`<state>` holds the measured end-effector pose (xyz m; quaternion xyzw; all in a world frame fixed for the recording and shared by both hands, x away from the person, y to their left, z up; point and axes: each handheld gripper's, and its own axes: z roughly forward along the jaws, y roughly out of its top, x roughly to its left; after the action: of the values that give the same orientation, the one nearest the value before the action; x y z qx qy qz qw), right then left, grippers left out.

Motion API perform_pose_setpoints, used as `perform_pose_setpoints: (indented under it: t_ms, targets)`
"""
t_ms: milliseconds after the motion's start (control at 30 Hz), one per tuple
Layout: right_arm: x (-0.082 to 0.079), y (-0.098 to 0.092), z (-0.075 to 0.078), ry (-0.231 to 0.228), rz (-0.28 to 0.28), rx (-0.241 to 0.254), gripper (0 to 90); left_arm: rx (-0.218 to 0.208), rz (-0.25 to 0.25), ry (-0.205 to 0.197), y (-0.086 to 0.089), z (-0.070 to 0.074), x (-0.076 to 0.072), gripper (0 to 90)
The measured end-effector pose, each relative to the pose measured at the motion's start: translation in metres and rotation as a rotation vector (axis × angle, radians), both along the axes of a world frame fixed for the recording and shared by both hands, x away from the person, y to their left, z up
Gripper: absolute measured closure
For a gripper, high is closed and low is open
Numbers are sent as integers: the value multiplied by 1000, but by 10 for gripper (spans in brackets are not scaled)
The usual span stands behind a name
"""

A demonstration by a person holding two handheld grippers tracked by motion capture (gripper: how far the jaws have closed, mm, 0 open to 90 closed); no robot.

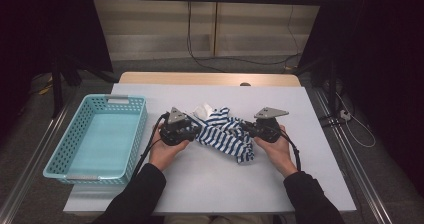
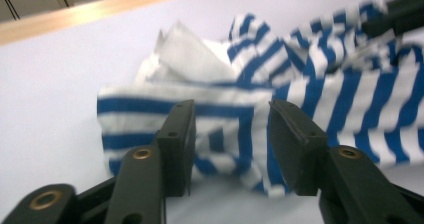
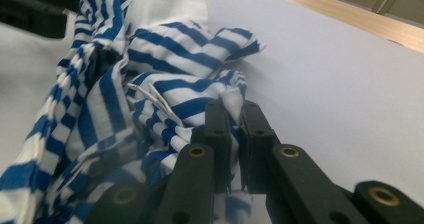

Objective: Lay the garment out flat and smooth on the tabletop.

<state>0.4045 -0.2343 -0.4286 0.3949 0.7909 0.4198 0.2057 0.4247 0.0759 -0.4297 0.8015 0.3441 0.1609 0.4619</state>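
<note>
On the grey table (image 1: 210, 184), the right tool (image 3: 235, 106) clamps the striped cloth (image 1: 227, 131); the left tool (image 2: 231, 116) gapes.

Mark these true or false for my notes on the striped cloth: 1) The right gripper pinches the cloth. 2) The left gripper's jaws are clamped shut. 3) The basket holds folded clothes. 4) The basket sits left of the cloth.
1) True: the right gripper is shut on the striped cloth.
2) False: the left gripper has its jaws apart, the cloth between them.
3) False: the basket is empty.
4) True in the high view.
</note>
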Motion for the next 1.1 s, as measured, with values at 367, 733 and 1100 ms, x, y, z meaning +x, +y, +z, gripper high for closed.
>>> perform_pose_setpoints:
  t_ms: [367, 733, 1100]
  targets:
    - [-6, 0, -4, 7, 17, 7, 843, -37, -70, 22, -44, 7, 18, 601]
    - [-5, -3, -4, 8, 8, 11, 839, 148, -164, 22, -55, -17, 3, 418]
    - [-5, -7, -3, 1, -11, 6, 840, 207, -147, 29, -35, -20, -9, 754]
